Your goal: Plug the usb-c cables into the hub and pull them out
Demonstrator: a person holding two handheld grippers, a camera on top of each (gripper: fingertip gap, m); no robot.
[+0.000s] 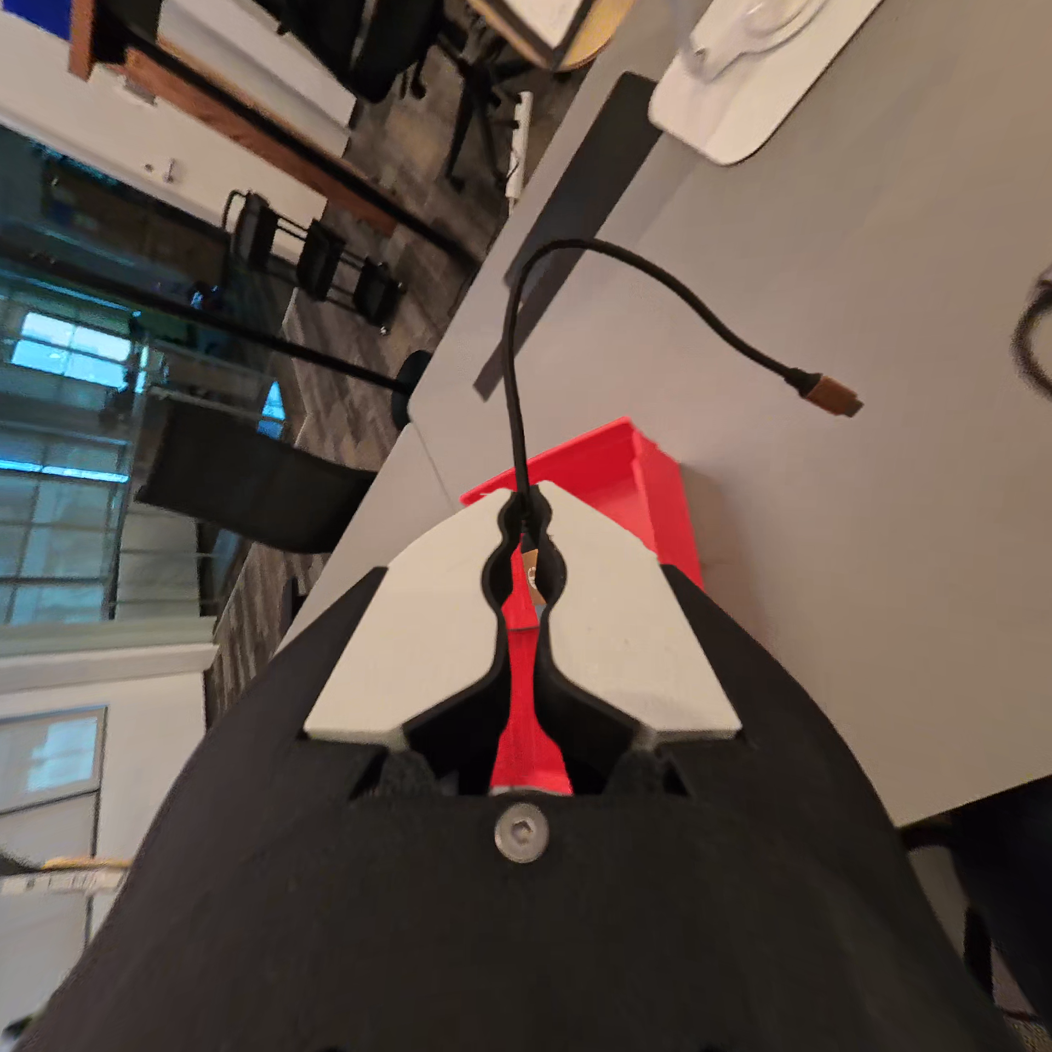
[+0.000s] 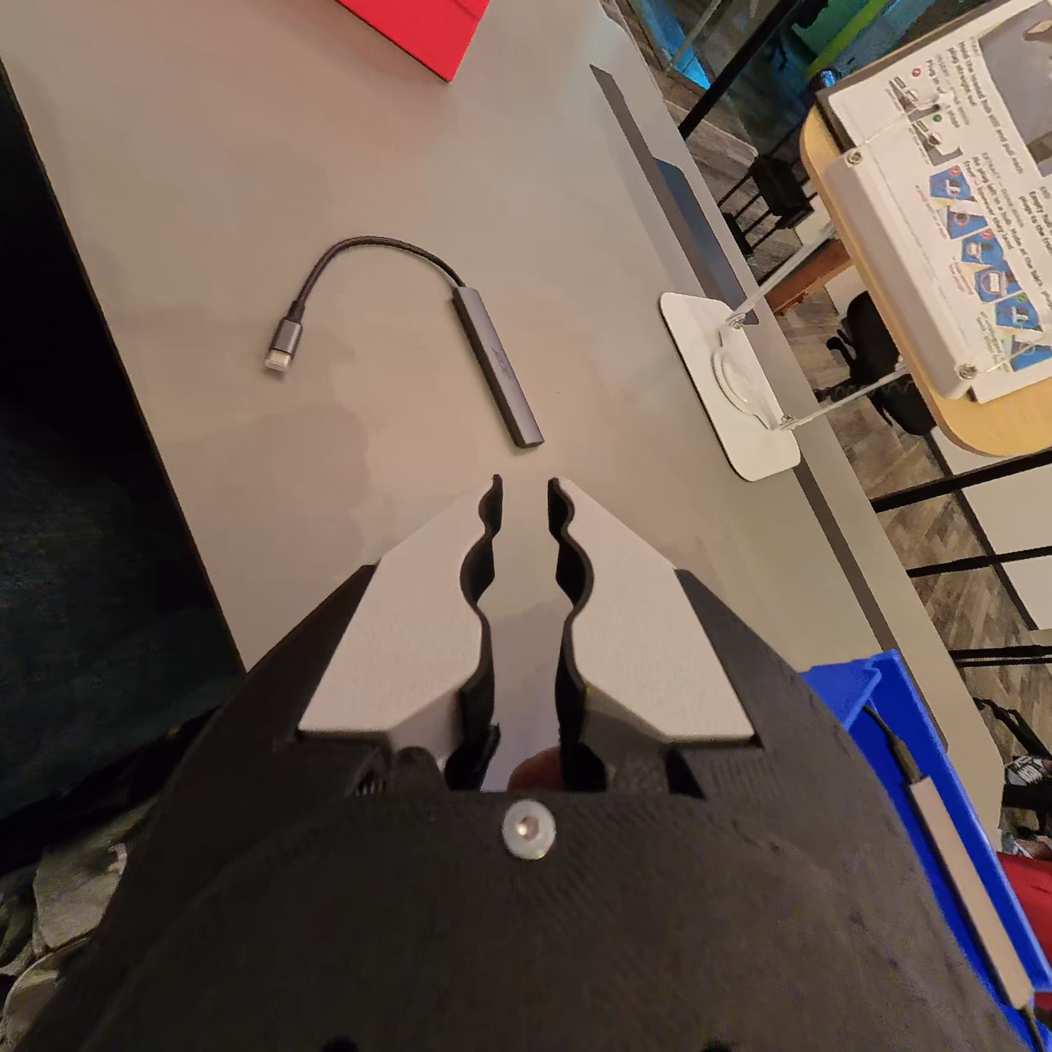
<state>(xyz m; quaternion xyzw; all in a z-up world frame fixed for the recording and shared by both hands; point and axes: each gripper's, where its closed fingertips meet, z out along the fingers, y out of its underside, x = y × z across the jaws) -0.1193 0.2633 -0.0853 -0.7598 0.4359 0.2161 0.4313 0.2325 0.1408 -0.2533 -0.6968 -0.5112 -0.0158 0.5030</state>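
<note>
Grey table holds the hub; right gripper gapes beside it, left gripper pinches a black cable.

Left gripper, right gripper — black bodies, pale-grey wavy-edged fingers, silver screw

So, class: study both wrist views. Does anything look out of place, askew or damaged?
Nothing looks damaged or spilled. The left hand-held gripper is shut on one plug of a black USB-C cable, whose free plug hangs in the air. The grey hub lies flat on the table, nothing plugged into it. The right hand-held gripper is open.
</note>
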